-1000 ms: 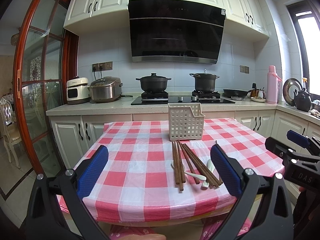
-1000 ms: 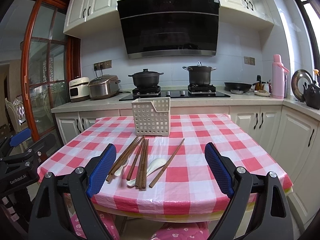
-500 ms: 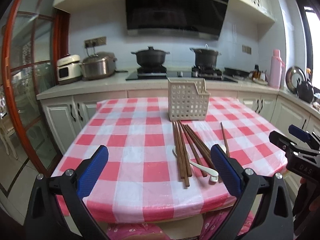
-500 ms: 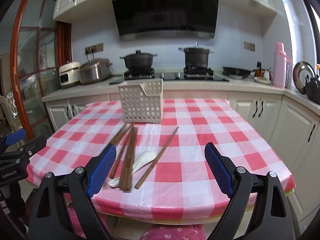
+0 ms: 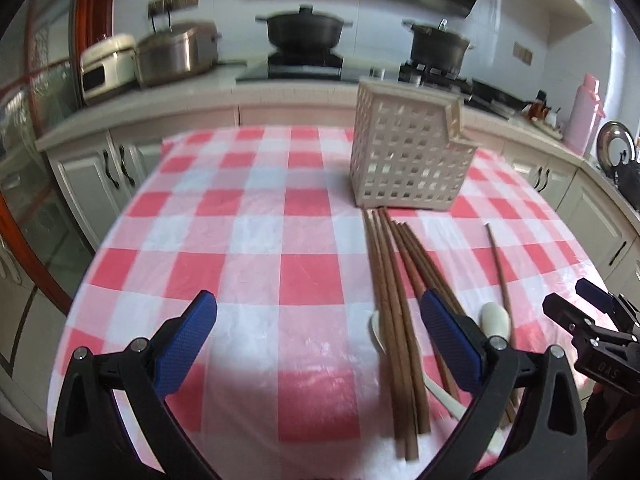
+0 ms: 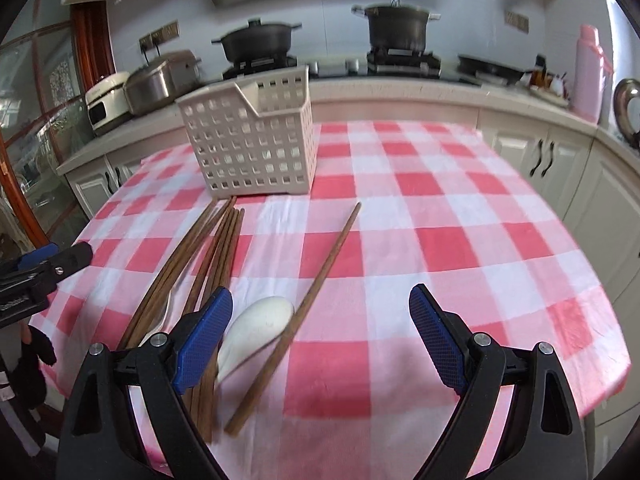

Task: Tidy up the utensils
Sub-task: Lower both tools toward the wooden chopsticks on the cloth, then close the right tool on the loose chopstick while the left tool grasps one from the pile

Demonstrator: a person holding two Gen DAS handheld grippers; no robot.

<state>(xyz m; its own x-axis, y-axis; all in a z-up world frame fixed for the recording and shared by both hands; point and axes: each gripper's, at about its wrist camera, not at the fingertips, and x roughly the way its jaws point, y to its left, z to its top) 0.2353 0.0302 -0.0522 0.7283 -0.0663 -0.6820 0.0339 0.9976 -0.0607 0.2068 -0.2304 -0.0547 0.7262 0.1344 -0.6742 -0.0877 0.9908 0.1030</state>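
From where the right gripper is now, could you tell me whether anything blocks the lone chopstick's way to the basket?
Nothing visible does. The lone chopstick lies apart from the bundle, with bare tablecloth between its far tip and the white basket.

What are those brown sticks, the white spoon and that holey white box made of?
The chopsticks look like wood: matte brown, faintly grained. The spoon seems glazed ceramic, smooth and slightly glossy, though it may be melamine. The basket looks like moulded plastic: off-white, matte, with an even grid of square holes.
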